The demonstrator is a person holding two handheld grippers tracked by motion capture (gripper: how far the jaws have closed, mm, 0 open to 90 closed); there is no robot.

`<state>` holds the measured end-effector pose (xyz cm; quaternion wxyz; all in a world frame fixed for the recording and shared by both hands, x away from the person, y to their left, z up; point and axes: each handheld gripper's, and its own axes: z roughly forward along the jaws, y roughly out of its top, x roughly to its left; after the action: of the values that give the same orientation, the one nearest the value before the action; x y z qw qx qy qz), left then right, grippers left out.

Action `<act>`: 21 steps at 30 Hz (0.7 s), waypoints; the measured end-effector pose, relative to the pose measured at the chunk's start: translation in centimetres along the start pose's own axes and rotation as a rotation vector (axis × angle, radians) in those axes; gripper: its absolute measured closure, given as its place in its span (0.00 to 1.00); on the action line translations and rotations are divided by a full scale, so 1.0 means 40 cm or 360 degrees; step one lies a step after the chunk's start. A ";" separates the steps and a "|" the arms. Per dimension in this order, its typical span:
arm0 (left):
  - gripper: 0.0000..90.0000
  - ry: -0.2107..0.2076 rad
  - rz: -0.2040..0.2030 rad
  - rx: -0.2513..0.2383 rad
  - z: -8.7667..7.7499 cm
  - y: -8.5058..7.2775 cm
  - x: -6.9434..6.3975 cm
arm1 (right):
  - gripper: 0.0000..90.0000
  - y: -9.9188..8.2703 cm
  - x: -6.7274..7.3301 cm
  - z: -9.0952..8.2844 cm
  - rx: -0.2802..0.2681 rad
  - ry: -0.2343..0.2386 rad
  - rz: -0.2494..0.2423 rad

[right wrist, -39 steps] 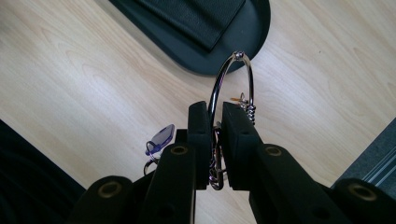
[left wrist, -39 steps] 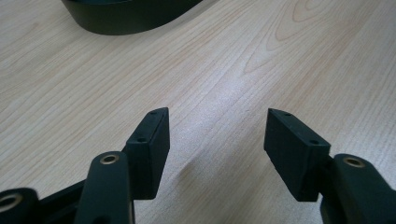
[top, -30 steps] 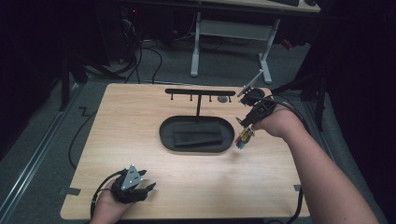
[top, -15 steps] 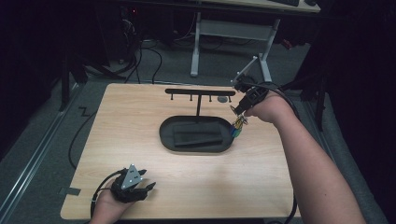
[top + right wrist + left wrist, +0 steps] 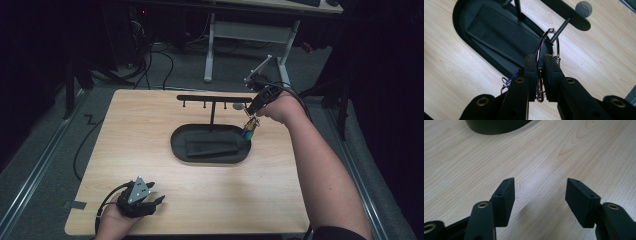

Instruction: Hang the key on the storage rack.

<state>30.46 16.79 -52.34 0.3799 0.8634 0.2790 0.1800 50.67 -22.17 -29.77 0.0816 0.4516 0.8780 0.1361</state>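
I am clamping my right tongs (image 5: pixel 538 75) on a thin metal key ring (image 5: pixel 549 45), holding it at the end peg of the black rack (image 5: pixel 215 98), above the tray's (image 5: pixel 177 145) right rim. It looks light, stiff and slippery, so gripping the wire low seems wise. My left tongs (image 5: pixel 539 192) are resting released on the bare counter (image 5: pixel 125 140), with open room all around.

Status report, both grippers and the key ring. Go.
Left gripper open, idle low over the table. Right gripper shut on key ring, ring at the rack's end peg. Nothing in the way.
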 end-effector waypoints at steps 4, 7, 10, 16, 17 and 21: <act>0.46 -0.0005 0.0001 0.0006 0.001 -0.001 -0.001 | 0.92 0.002 -0.019 0.007 -0.0008 0.0006 0.0026; 0.46 -0.0011 0.0002 0.0015 0.000 -0.001 -0.001 | 0.92 0.003 -0.030 0.013 -0.0015 0.0017 0.0040; 0.46 -0.0016 0.0002 0.0019 0.002 -0.001 -0.001 | 0.92 0.004 -0.039 0.022 -0.0024 0.0028 0.0060; 0.46 -0.0013 0.0002 0.0031 0.004 -0.002 -0.001 | 0.92 0.010 -0.051 0.038 -0.0034 0.0037 0.0060; 0.46 -0.0013 0.0001 0.0032 0.004 -0.003 0.000 | 0.92 0.011 -0.052 0.040 -0.0036 0.0037 0.0064; 0.46 -0.0014 0.0001 0.0032 0.005 -0.003 0.000 | 0.91 0.019 -0.053 0.041 -0.0049 0.0005 0.0061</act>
<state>30.51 16.74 -52.54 0.3724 0.8680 0.2790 0.1734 52.92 -23.23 -31.05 0.0844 0.4669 0.8671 0.1519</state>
